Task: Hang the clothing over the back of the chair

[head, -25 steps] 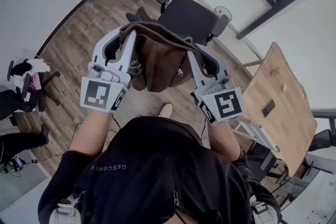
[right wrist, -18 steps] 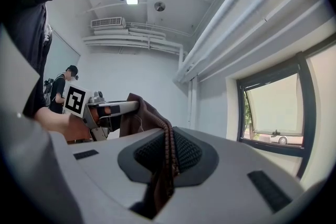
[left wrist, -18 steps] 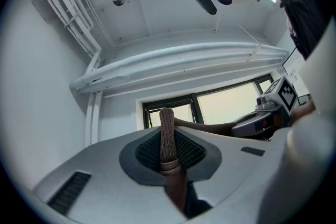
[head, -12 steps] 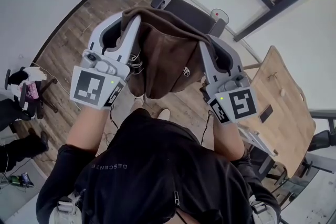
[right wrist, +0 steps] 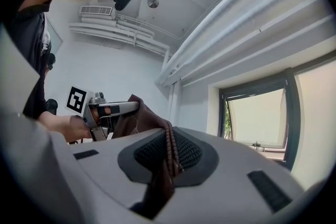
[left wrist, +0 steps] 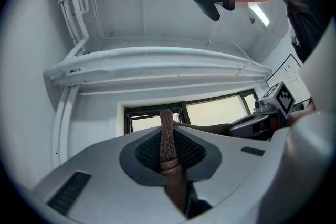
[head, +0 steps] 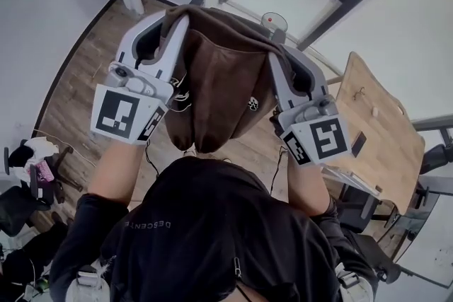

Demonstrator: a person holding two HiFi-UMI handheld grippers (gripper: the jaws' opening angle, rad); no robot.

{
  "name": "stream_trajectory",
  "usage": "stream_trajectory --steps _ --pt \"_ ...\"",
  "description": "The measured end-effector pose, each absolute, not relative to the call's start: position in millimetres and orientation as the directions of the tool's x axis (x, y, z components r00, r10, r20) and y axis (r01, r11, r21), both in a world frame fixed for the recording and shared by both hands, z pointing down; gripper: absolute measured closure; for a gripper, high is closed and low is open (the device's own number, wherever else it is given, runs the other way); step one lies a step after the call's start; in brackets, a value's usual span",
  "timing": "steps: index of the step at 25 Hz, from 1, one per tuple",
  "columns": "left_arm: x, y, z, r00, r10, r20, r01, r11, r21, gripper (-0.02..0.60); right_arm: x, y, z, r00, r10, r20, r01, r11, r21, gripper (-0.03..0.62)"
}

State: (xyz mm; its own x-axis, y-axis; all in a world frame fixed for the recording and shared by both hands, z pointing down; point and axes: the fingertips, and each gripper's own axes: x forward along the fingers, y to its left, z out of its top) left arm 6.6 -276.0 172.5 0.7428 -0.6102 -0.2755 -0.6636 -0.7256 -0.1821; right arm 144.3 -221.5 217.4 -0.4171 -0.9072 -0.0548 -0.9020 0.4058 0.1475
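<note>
Aloft, brown clothing (head: 219,88) between the left tongs (head: 180,18) and right tongs (head: 272,56), both tight on its ribbed edge.

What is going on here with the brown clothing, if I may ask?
A person holds a brown garment up in the air, spread between two handheld grippers. The left gripper is shut on one ribbed edge and the right gripper on the other. The brown garment hangs freely between them above the wooden floor and is not draped over a chair yet.
</note>
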Motion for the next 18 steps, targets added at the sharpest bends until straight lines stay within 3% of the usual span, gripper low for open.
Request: stream_trajectory --steps 18 --pt "33 -358 207 0.856 -0.467 -0.223 -0.505 -0.846 -0.169 0.528 162 -283 245 -0.195 -0.981 -0.002 -0.973 0.193 0.124 0.551"
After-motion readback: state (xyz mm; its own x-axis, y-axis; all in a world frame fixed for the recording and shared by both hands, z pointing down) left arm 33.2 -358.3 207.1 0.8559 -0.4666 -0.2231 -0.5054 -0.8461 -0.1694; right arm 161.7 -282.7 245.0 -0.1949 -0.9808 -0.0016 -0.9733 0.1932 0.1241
